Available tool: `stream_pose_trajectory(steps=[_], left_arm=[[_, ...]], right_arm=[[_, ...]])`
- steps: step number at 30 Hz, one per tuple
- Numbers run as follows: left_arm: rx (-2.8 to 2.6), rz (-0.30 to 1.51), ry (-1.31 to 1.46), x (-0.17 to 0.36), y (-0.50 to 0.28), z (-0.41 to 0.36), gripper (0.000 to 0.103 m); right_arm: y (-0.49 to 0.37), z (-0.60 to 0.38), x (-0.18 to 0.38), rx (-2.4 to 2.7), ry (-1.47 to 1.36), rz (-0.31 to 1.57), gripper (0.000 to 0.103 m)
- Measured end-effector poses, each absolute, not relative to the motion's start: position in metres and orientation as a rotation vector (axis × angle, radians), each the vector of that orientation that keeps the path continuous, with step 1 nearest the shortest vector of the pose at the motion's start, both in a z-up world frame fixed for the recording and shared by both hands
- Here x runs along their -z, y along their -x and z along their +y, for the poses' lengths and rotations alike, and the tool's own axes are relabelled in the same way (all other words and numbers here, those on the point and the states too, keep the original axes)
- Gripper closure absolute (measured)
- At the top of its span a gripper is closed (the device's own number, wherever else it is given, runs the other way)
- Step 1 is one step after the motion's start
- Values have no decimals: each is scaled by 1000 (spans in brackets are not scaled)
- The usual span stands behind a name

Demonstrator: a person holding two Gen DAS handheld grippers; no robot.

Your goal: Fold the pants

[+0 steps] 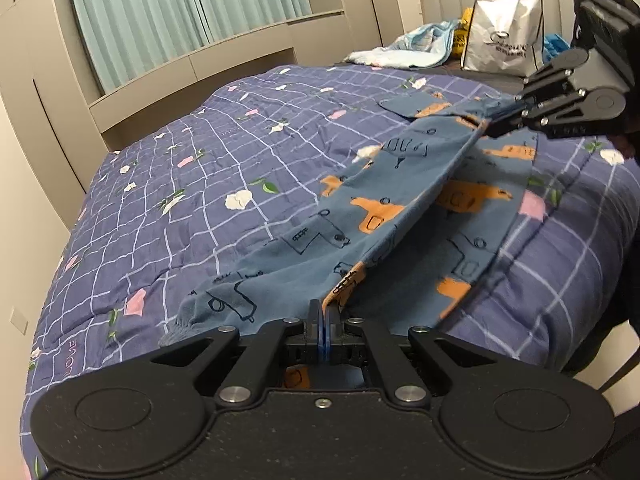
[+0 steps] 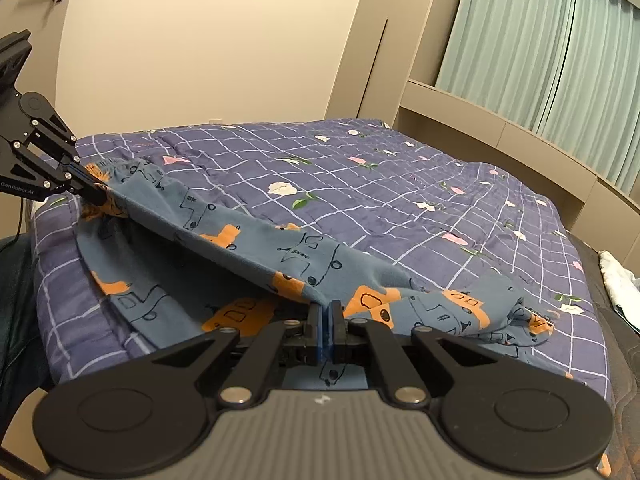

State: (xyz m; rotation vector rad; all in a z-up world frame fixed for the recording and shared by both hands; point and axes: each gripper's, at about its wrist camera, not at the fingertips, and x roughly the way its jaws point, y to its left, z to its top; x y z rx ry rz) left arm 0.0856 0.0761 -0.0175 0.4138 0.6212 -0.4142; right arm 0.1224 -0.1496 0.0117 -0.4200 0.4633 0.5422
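Observation:
Blue pants with orange and outline truck prints lie on a purple checked quilt. My left gripper is shut on one end of the pants' lifted edge. My right gripper is shut on the other end; it also shows in the left wrist view. The left gripper shows in the right wrist view. The upper layer of the pants is stretched taut between the two grippers, raised above the lower layer, which rests on the quilt.
A white shopping bag, a light blue cloth and other items sit by the headboard. Curtains and a beige window ledge run along the far side. The bed's near edge drops off beside me.

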Motion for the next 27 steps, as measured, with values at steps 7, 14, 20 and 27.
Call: stream_pose_trajectory(steps=[7,14,20,27], left_arm=[[409,678,-428,36,-85,77,103],[402,698,-401,45,-80,76,103],[383,696,-396,46,-75,74,103],[379,711,-381,49,-75,75,102]], right_arm=[[-107,-144,1,-564,445,497,100],[-99,-147,10,-563,417,516,101],[-95,-150,11,-567,398,497,101],[-88,-151,14,-581,424,505,102]])
